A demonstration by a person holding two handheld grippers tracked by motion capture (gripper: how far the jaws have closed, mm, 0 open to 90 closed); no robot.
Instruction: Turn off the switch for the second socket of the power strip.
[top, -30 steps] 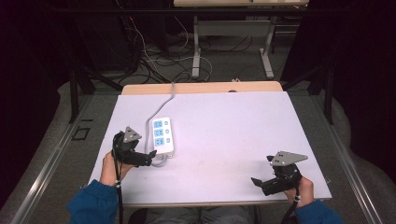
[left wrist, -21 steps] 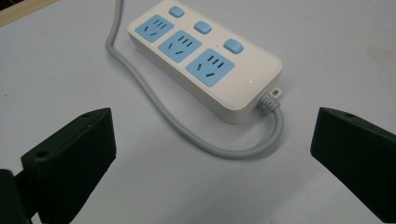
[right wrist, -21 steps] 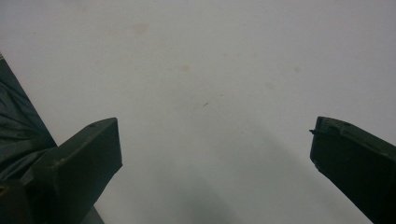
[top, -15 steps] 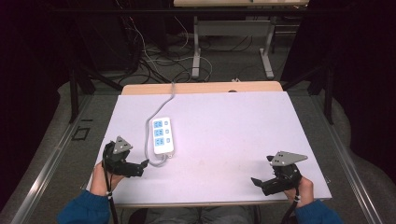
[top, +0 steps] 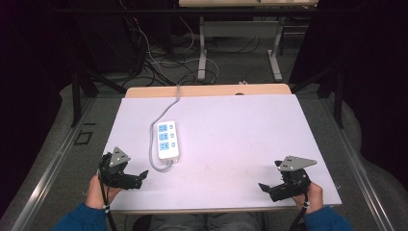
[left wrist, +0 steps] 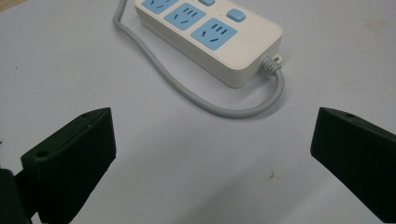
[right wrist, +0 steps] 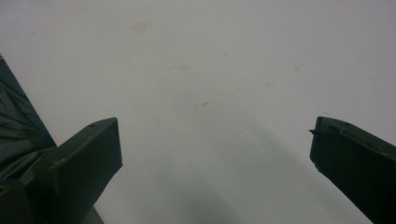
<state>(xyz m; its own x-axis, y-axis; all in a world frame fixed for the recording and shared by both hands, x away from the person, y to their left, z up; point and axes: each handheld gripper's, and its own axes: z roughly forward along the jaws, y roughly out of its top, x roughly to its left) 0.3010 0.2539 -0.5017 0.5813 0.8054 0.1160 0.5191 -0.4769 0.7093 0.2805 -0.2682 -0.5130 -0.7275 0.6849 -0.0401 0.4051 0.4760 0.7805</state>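
A white power strip (top: 168, 139) with blue sockets lies left of centre on the white tabletop (top: 231, 139). Its grey cable (top: 171, 103) runs off the far edge and loops at the near end. My left gripper (top: 140, 177) is open near the front left corner, pointing right, a short way in front of the strip. In the left gripper view the strip (left wrist: 210, 35) and its cable loop (left wrist: 233, 111) lie ahead of the wide-apart jaws of my left gripper (left wrist: 212, 154). My right gripper (top: 263, 187) is open at the front right, over bare table (right wrist: 205, 70).
A wooden edge (top: 207, 90) borders the table's far side. Beyond it are floor cables (top: 159, 57) and metal table legs (top: 203, 53). Metal rails (top: 62, 154) run along both sides of the table. The person's blue sleeves (top: 79, 219) enter at the bottom.
My left gripper has drawn back from beside the power strip toward the front left corner. The right gripper and the strip have stayed put.
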